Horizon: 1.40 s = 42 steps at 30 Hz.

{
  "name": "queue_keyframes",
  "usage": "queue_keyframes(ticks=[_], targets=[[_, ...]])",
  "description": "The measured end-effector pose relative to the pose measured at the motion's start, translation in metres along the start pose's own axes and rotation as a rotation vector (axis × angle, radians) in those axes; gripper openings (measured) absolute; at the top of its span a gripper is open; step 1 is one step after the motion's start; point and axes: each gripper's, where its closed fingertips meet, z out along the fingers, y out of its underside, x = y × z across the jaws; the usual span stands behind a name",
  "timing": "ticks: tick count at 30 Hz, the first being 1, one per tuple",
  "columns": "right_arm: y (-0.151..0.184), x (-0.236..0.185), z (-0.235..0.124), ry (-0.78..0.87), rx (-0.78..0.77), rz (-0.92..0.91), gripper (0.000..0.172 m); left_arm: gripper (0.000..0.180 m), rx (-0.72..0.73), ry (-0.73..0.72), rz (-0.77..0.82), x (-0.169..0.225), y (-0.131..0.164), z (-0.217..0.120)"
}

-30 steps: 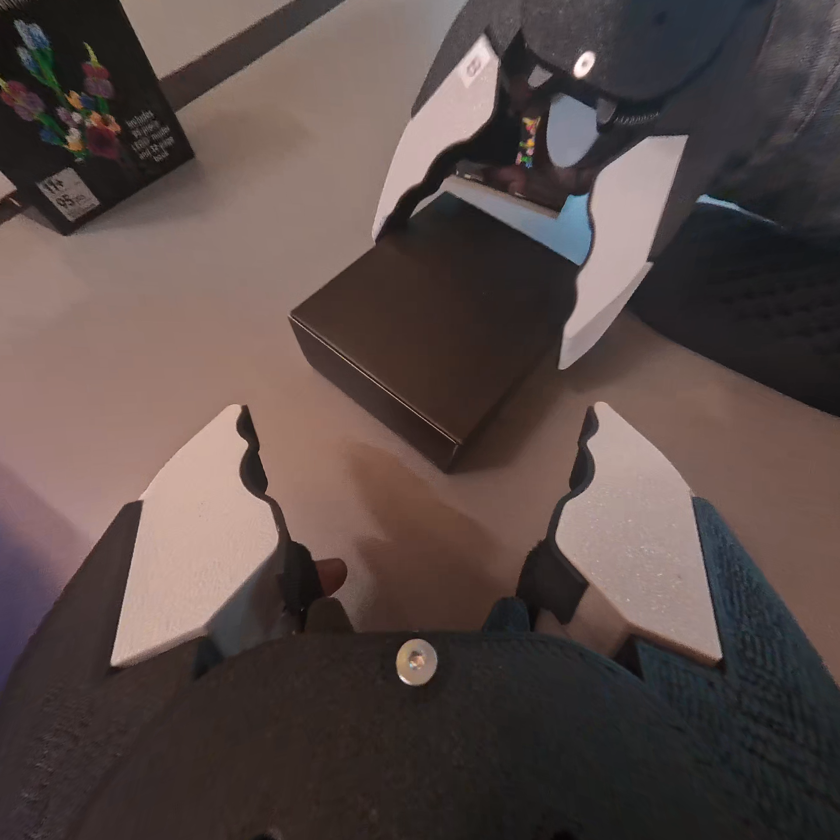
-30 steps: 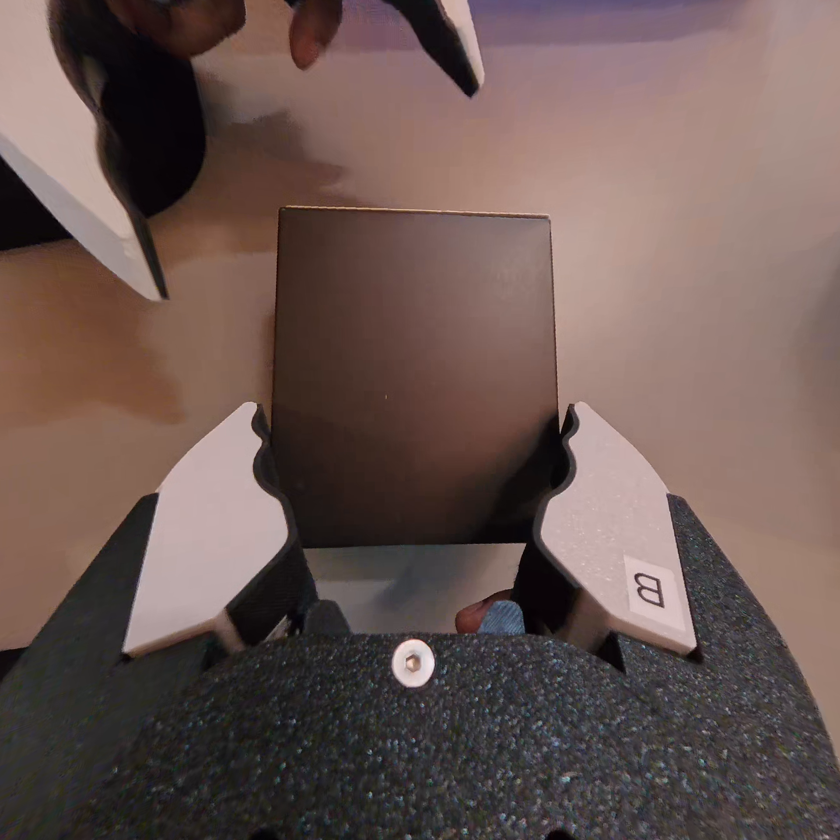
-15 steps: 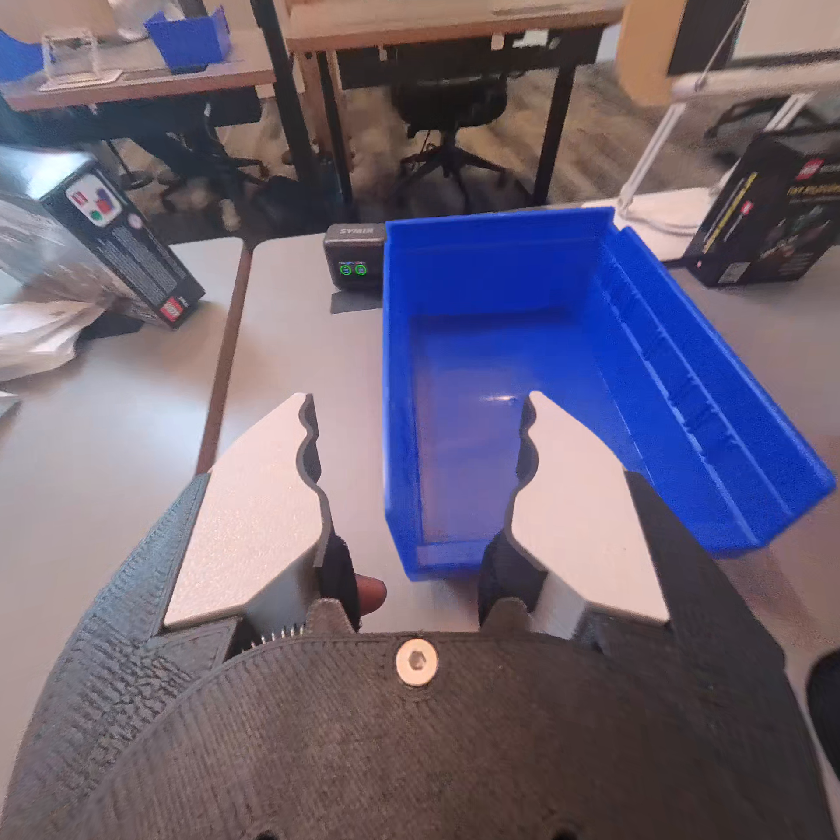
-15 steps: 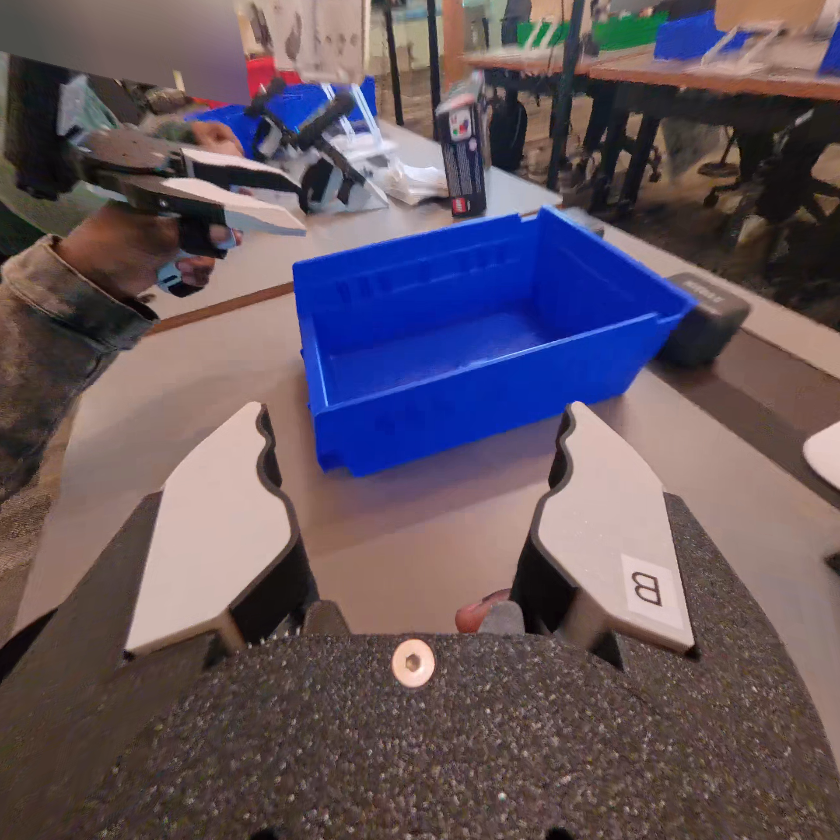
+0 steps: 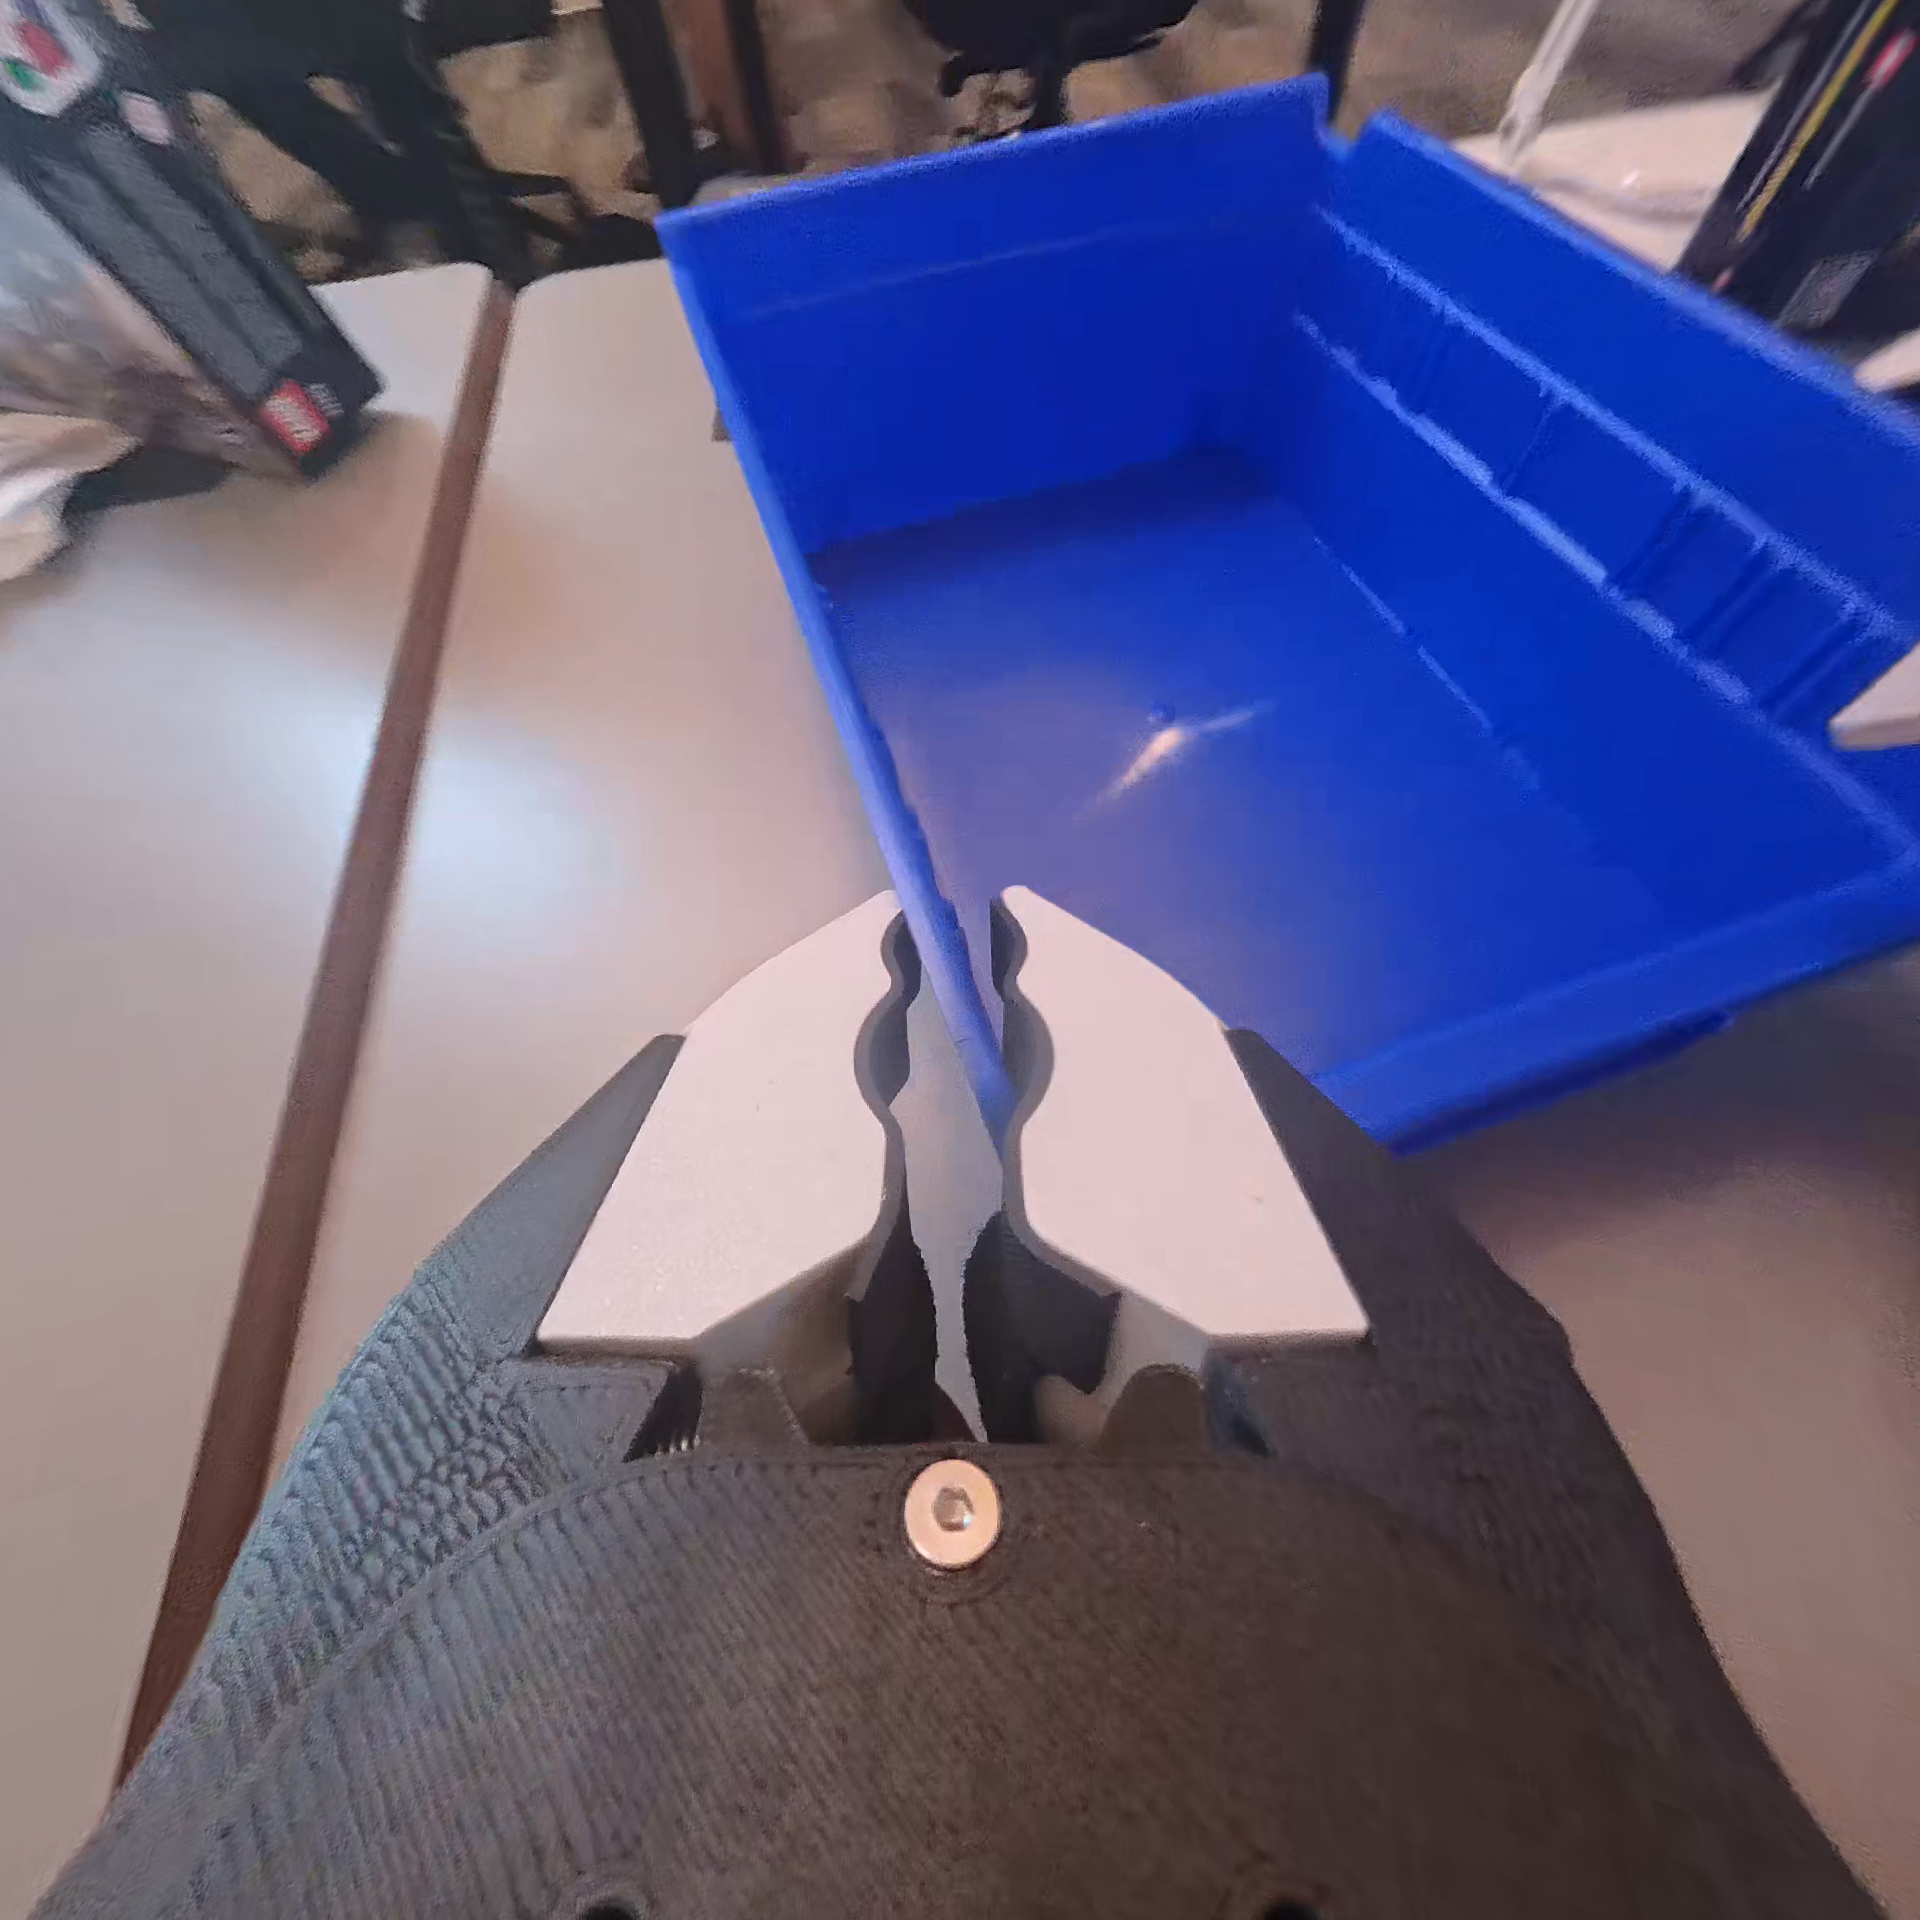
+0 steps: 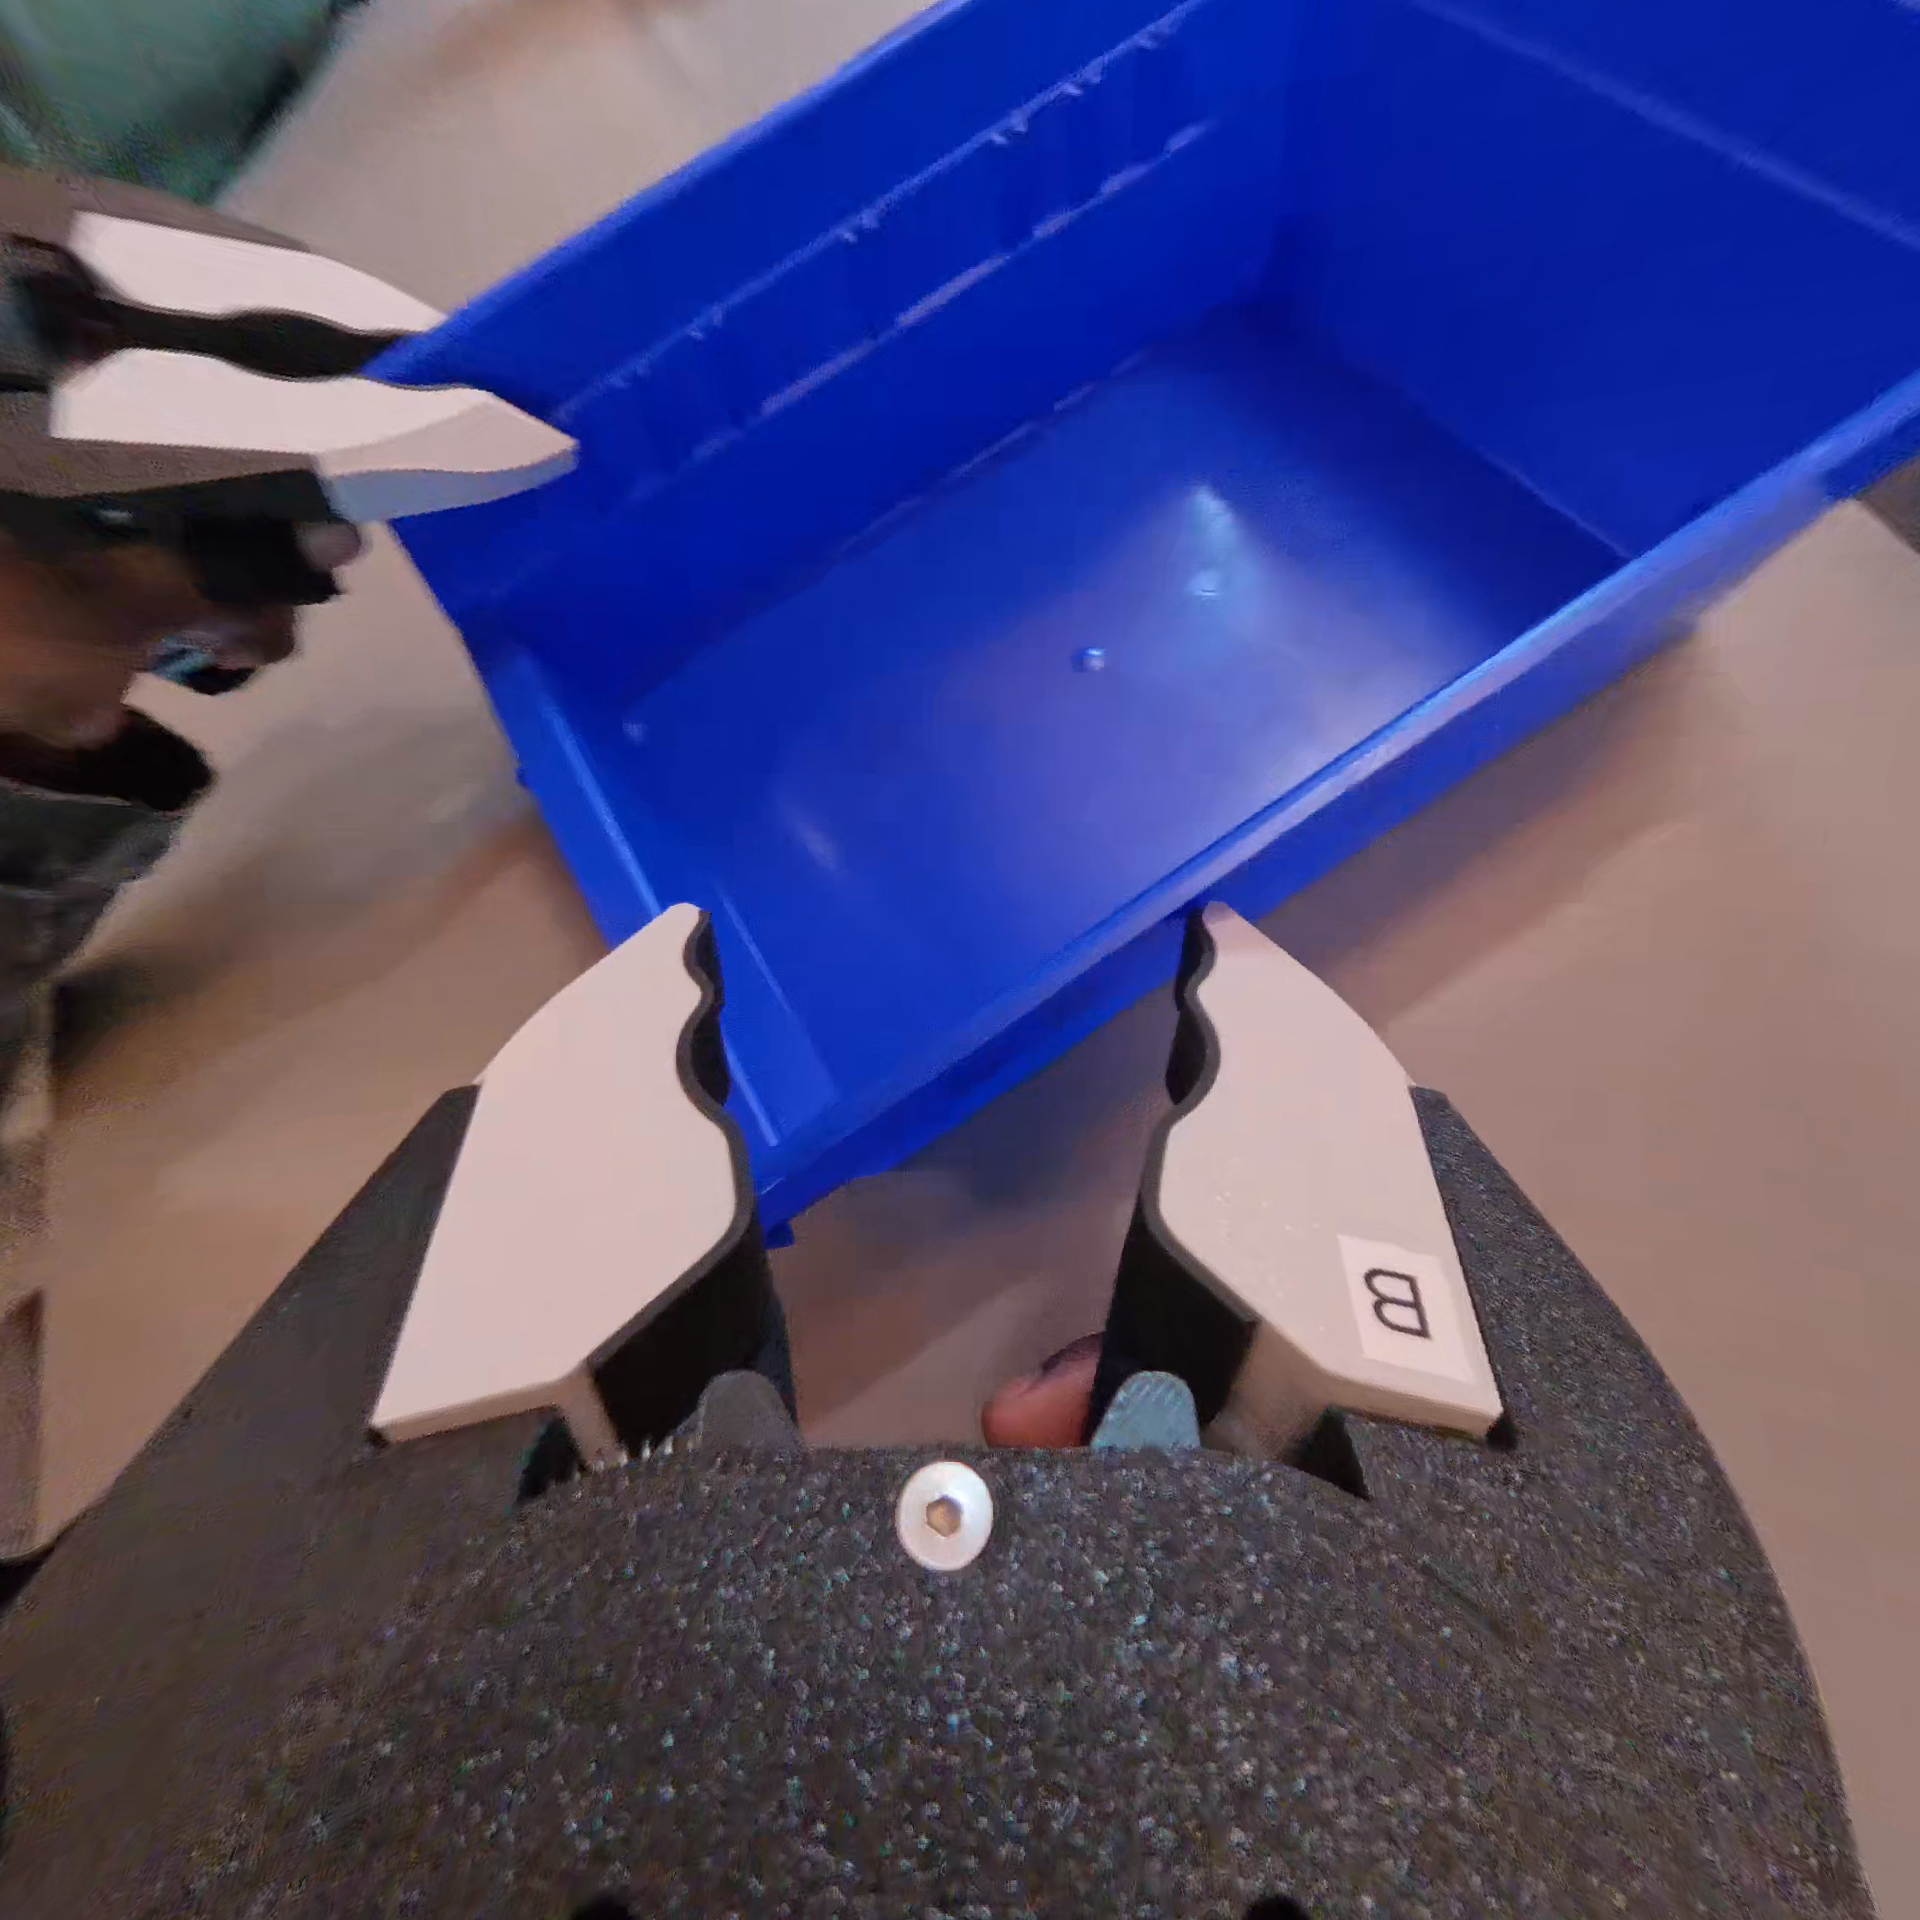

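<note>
Left wrist view: left gripper (image 5: 951,997) is clamped on the blue bin (image 5: 1247,675) side wall. Right gripper (image 6: 945,997), open and empty, straddles the bin's near corner; closing on a wall looks next.

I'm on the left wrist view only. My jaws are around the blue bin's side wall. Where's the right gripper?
Observer: The right gripper straddles the blue bin's near corner, jaws wide apart.
Operator: Is it clamping the bin?
Observer: It doesn't look so. Bare table shows between its fingers, just behind the corner.
Operator: And my gripper, seen from there?
Observer: The left gripper sits at the bin's far-left corner, one finger on each side of the wall.
</note>
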Motion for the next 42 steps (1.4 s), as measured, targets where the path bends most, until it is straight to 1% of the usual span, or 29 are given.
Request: queue_keyframes(ticks=[2,5,7,8,10,12,16,18,20,21,22,23,24,25,26,27,28,29,30,31,33,34,35,37,39,41,42], targets=[[0.001,-0.005,0.004,-0.007,-0.024,-0.057,0.084,0.015,-0.020,-0.088,0.024,0.008,0.011,-0.021],[-0.001,-0.012,0.012,-0.026,-0.061,-0.152,0.081,0.020,-0.037,-0.186,0.017,0.024,0.026,-0.052],[-0.003,-0.021,0.015,-0.077,-0.089,-0.163,0.083,0.024,-0.059,-0.214,0.038,0.035,0.035,-0.068],[-0.003,-0.025,0.016,-0.097,-0.103,-0.172,0.083,0.026,-0.066,-0.216,0.045,0.040,0.038,-0.075],[-0.005,-0.024,0.021,-0.092,-0.110,-0.225,0.075,0.032,-0.079,-0.201,0.032,0.050,0.042,-0.083],[-0.009,-0.022,0.027,-0.099,-0.094,-0.251,0.075,0.037,-0.099,-0.186,0.024,0.057,0.042,-0.085],[-0.019,-0.020,0.037,-0.135,-0.083,-0.248,0.076,0.043,-0.150,-0.167,0.067,0.068,0.045,-0.089],[-0.022,-0.021,0.041,-0.151,-0.096,-0.245,0.076,0.043,-0.152,-0.165,0.056,0.064,0.046,-0.089],[-0.023,-0.023,0.041,-0.173,-0.113,-0.236,0.079,0.044,-0.164,-0.126,0.029,0.062,0.046,-0.092],[-0.023,-0.027,0.036,-0.195,-0.116,-0.219,0.083,0.048,-0.151,-0.112,0.012,0.061,0.040,-0.098],[-0.027,-0.029,0.027,-0.207,-0.095,-0.200,0.088,0.058,-0.108,-0.129,-0.003,0.057,0.026,-0.109],[-0.034,-0.032,0.011,-0.213,-0.053,-0.199,0.089,0.066,-0.049,-0.158,0.004,0.053,0.008,-0.124],[-0.043,-0.036,-0.010,-0.215,-0.001,-0.219,0.090,0.074,0.037,-0.160,0.031,0.056,-0.014,-0.136],[-0.052,-0.039,-0.035,-0.212,0.053,-0.246,0.092,0.079,0.145,-0.118,0.062,0.069,-0.038,-0.147],[-0.060,-0.043,-0.062,-0.209,0.106,-0.272,0.096,0.080,0.248,-0.045,0.079,0.089,-0.060,-0.154],[-0.066,-0.047,-0.090,-0.212,0.151,-0.293,0.098,0.088,0.339,0.072,0.090,0.116,-0.079,-0.157],[-0.067,-0.050,-0.116,-0.216,0.184,-0.311,0.103,0.093,0.409,0.217,0.096,0.148,-0.093,-0.157],[-0.064,-0.051,-0.141,-0.213,0.196,-0.330,0.108,0.098,0.448,0.370,0.097,0.181,-0.103,-0.154],[-0.055,-0.050,-0.163,-0.211,0.189,-0.351,0.114,0.105,0.463,0.515,0.105,0.212,-0.109,-0.148],[-0.041,-0.049,-0.183,-0.218,0.170,-0.374,0.124,0.113,0.447,0.631,0.115,0.240,-0.111,-0.139],[0.001,-0.038,-0.214,-0.192,0.108,-0.408,0.136,0.119,0.413,0.771,0.152,0.284,-0.114,-0.116],[0.025,-0.027,-0.224,-0.146,0.082,-0.421,0.141,0.122,0.402,0.817,0.192,0.303,-0.112,-0.101],[0.049,-0.014,-0.230,-0.095,0.060,-0.421,0.145,0.124,0.361,0.857,0.252,0.320,-0.105,-0.083],[0.098,0.017,-0.232,-0.002,0.009,-0.362,0.147,0.129,0.237,0.938,0.354,0.346,-0.086,-0.043],[0.141,0.047,-0.225,0.058,-0.042,-0.296,0.147,0.130,0.154,1.005,0.437,0.363,-0.068,-0.009],[0.172,0.068,-0.212,0.073,-0.081,-0.234,0.147,0.130,0.101,1.016,0.463,0.372,-0.061,0.022],[0.181,0.074,-0.204,0.067,-0.093,-0.201,0.147,0.130,0.101,1.005,0.423,0.374,-0.065,0.035]])
